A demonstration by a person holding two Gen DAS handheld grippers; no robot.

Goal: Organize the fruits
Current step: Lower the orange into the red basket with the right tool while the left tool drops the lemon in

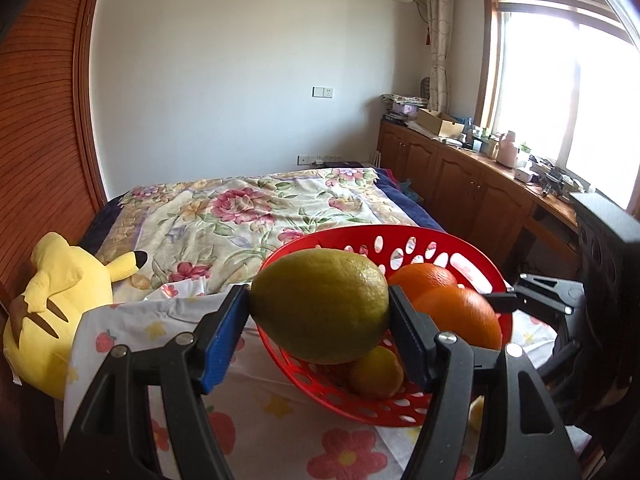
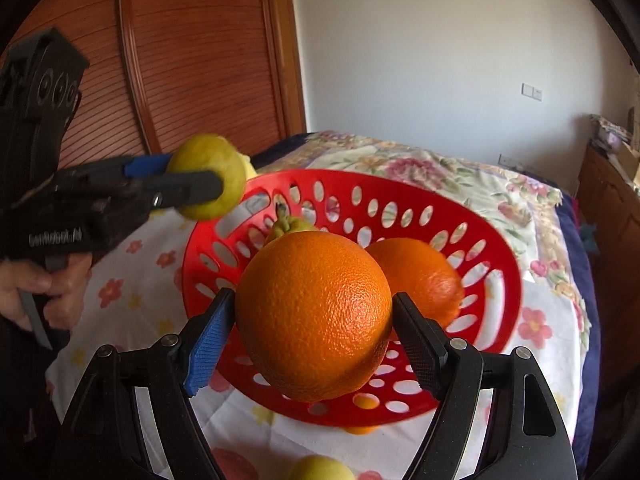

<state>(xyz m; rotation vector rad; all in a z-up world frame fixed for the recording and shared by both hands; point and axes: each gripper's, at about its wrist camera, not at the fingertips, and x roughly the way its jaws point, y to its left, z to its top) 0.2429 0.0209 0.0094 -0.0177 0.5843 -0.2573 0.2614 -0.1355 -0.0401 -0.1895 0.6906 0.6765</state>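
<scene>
My left gripper [image 1: 318,296] is shut on a greenish-yellow lemon [image 1: 320,304], held just above the near left rim of the red perforated basket [image 1: 400,236]. My right gripper [image 2: 314,300] is shut on a big orange [image 2: 314,316] above the near side of the basket [image 2: 500,248]. Inside the basket lie a second orange [image 2: 424,276] and a small yellow fruit with a stem [image 2: 288,224]. In the right wrist view the left gripper [image 2: 196,176] with its lemon [image 2: 208,176] hangs at the basket's left edge, a hand [image 2: 32,284] on its handle.
The basket stands on a flower-print cloth [image 2: 132,280] on a bed with a floral quilt [image 1: 240,208]. A yellow plush toy [image 1: 60,308] lies at the left. Another yellow fruit [image 2: 320,468] lies on the cloth near me. Wooden cabinets [image 1: 460,176] line the right, a wooden door [image 2: 200,60] the left.
</scene>
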